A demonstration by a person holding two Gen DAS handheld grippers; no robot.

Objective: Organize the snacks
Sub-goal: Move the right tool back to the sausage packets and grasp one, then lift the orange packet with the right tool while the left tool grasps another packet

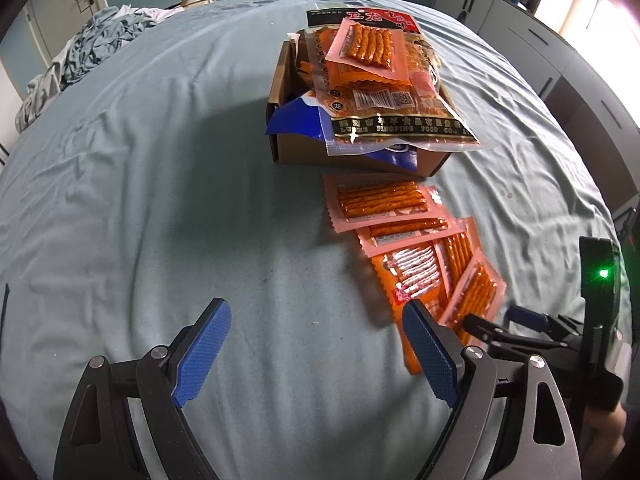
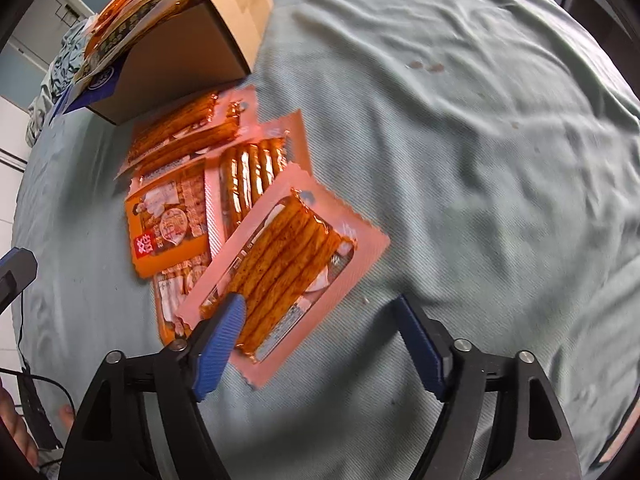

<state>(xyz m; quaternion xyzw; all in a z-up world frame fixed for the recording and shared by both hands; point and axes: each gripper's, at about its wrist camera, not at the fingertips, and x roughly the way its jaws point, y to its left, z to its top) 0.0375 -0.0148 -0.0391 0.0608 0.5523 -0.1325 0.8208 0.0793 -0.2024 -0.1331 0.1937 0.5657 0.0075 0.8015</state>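
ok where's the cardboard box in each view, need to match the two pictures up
Left wrist view: the cardboard box sits upper centre, piled with snack packs, loose packets fanned out below it.
Right wrist view: the cardboard box is in the top left corner, seen from its side, partly cut off by the frame edge.
Shared landmark: the orange packet with white print, lying among the pink ones.

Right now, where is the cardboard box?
The cardboard box stands on the bed sheet, upper middle in the left wrist view, heaped with snack packs; more packs lie just in front of it.
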